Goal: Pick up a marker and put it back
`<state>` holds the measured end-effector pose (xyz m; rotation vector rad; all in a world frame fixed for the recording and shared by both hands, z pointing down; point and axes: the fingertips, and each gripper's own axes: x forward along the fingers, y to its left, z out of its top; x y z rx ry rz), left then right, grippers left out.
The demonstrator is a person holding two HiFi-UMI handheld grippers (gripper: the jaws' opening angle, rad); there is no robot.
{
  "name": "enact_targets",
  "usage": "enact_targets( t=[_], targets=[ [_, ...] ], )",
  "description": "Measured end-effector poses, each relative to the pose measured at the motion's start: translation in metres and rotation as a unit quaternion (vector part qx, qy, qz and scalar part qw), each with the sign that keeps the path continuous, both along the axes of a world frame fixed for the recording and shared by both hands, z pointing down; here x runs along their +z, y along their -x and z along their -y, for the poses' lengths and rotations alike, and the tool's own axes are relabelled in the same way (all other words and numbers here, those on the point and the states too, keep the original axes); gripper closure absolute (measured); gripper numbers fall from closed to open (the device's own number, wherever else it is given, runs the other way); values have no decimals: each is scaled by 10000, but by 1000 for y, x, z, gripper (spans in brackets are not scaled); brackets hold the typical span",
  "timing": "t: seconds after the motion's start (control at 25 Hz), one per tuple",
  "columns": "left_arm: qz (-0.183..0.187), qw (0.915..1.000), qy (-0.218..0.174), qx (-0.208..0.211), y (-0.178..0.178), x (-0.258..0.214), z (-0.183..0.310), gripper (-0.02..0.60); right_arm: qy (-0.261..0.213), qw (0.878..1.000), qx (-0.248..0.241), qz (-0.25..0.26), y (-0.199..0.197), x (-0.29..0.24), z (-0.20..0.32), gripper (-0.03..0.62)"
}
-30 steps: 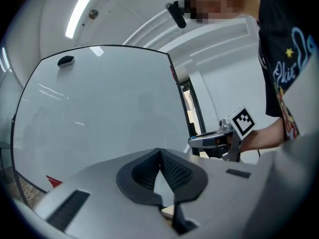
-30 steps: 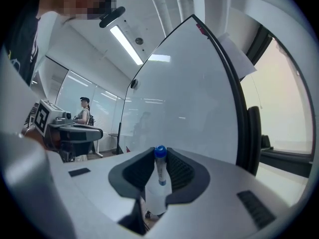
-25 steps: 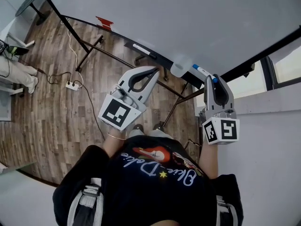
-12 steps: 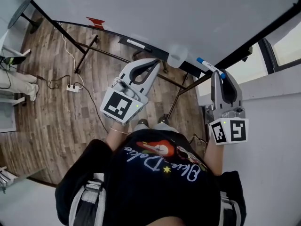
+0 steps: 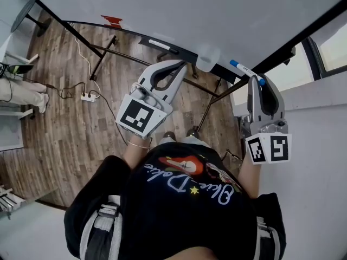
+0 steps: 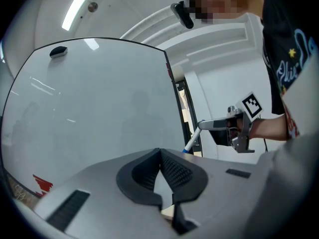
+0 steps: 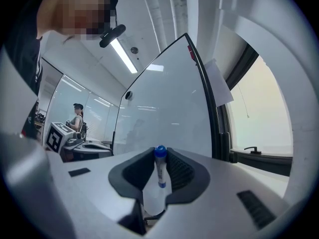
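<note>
In the head view a white marker with a blue cap is clamped between the jaws of my right gripper, right of the whiteboard and off its lower corner. The right gripper view shows that marker upright between the pads, cap past the tips of the right gripper. My left gripper hovers just below the board's tray; its jaws meet at the tips with nothing in them. The left gripper faces the board, and the right gripper with the marker shows beyond it.
A second marker with a dark cap lies on the tray, and a pale rounded object sits beside it. The board's black stand legs cross a wooden floor with a power strip. A window is at right.
My right gripper has carried the blue-capped marker a little to the right, away from the pale object on the tray. The left gripper has stayed shut in about the same place.
</note>
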<state>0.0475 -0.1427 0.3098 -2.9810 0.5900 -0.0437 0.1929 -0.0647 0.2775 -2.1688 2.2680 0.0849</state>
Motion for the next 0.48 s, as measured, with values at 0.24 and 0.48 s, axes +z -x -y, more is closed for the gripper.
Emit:
enact_targets(
  t=[0.24,0.48],
  targets=[
    [-29,10000,49,-30,2,0,-1,578,15,10000,-21,-1,1,1,1,522],
    [10,10000,-14,-19,1,-1,-2,578,23,10000,-56,-33,2,1,1,522]
  ],
)
